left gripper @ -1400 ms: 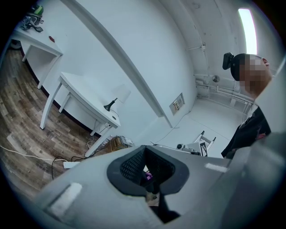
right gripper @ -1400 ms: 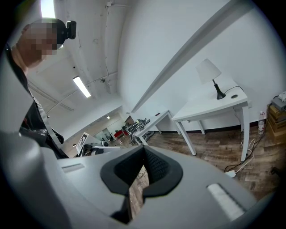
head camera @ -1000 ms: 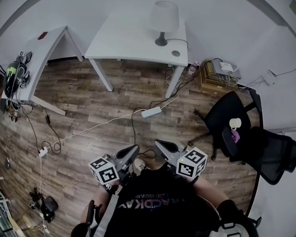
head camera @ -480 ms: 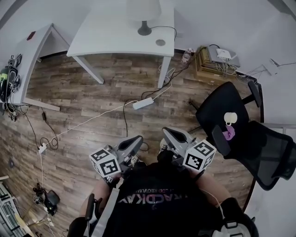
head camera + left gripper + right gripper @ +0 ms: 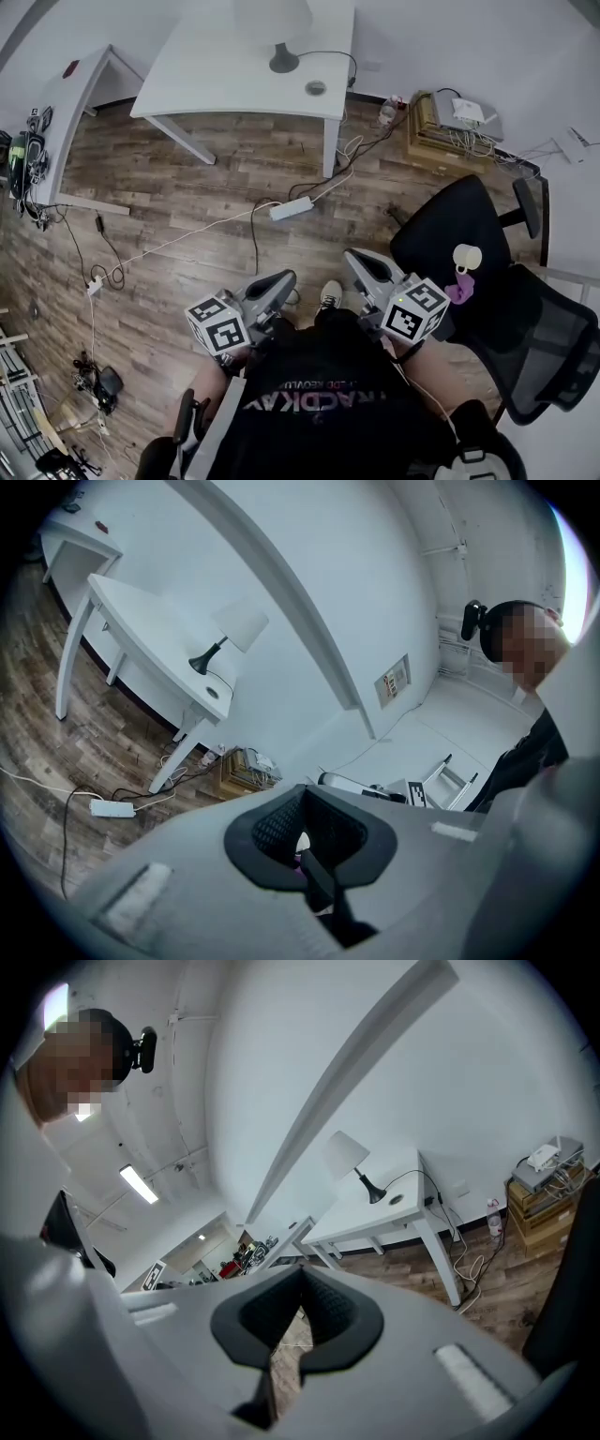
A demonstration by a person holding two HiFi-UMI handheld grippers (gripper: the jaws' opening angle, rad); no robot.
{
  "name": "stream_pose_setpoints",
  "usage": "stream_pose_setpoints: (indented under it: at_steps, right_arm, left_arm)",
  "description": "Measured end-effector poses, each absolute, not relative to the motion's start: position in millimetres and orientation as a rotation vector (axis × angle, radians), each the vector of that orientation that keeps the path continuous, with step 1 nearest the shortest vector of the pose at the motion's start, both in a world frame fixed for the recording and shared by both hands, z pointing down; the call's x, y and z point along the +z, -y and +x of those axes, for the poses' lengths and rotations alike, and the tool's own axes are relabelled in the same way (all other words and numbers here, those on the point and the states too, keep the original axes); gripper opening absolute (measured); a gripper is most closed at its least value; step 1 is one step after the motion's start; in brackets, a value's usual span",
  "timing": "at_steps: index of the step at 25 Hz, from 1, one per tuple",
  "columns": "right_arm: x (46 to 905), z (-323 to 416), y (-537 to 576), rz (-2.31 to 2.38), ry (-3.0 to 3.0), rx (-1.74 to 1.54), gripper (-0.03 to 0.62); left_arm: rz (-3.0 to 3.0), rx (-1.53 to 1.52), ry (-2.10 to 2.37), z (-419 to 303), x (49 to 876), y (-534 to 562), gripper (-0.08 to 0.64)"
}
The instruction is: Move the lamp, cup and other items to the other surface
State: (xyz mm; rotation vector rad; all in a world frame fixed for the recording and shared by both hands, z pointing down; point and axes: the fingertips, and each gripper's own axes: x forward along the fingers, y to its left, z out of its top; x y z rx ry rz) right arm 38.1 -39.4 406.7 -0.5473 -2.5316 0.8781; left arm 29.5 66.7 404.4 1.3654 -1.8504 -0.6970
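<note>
Lamp and cup both sit well apart from our two grippers. Closest to us, just past our dark shirt, the left gripper (image 5: 282, 278) lies at our 11 o'clock and the right gripper (image 5: 355, 256) at our 1 o'clock. Each carries its marker cube at the near end, and their tips angle in toward each other. In each gripper's own view the jaws are closed, pads meeting at the tips, and we have hold of nothing with either. One white shoe (image 5: 328, 294) shows between them on the wood floor (image 5: 187, 244).

A little farther, at 2 o'clock, stands a black chair (image 5: 436, 225), near the right gripper but not touching it. The cream cup (image 5: 466, 256) rests on this chair, with a small purple thing (image 5: 460, 292) just beside it on the side nearer us.

Farther on at 12 o'clock, a white power strip (image 5: 290, 208) lies on the floor. One pale cord trails from it toward 10 o'clock and others run up toward the table. At 1 o'clock, against the wall, a cardboard box (image 5: 436, 145) holds a white device (image 5: 468, 112) and a tangle of cables on top.

Farthest off at 12 o'clock is the white table (image 5: 216, 66). The lamp (image 5: 277, 28) stands near its right end on a dark base, its white shade cut by the top edge of the head view, with a dark cord looping off to the right. At 10 o'clock a second white table (image 5: 67, 117) runs along the wall, with dark gear (image 5: 22, 159) piled at its near end.
</note>
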Motion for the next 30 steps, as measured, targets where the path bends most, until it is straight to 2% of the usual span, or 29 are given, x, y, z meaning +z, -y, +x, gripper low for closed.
stream_pose_setpoints:
  at_steps: [15,22,30]
  right_arm:
    - [398.4,-17.5,70.0,-0.443,2.658,0.807,0.021]
    - [394.8,-100.1,46.6,-0.287,2.696,0.813,0.080]
    - [385.9,-189.8,-2.5,-0.195,2.740,0.752,0.094]
  left_arm:
    - [1.506,-0.679,1.861,-39.4,389.7,-40.9,0.003]
    - [1.583,-0.676,1.795,-122.8,390.6,-71.5,0.003]
    - [1.598,-0.712,1.763,-202.2,405.3,-130.8,0.003]
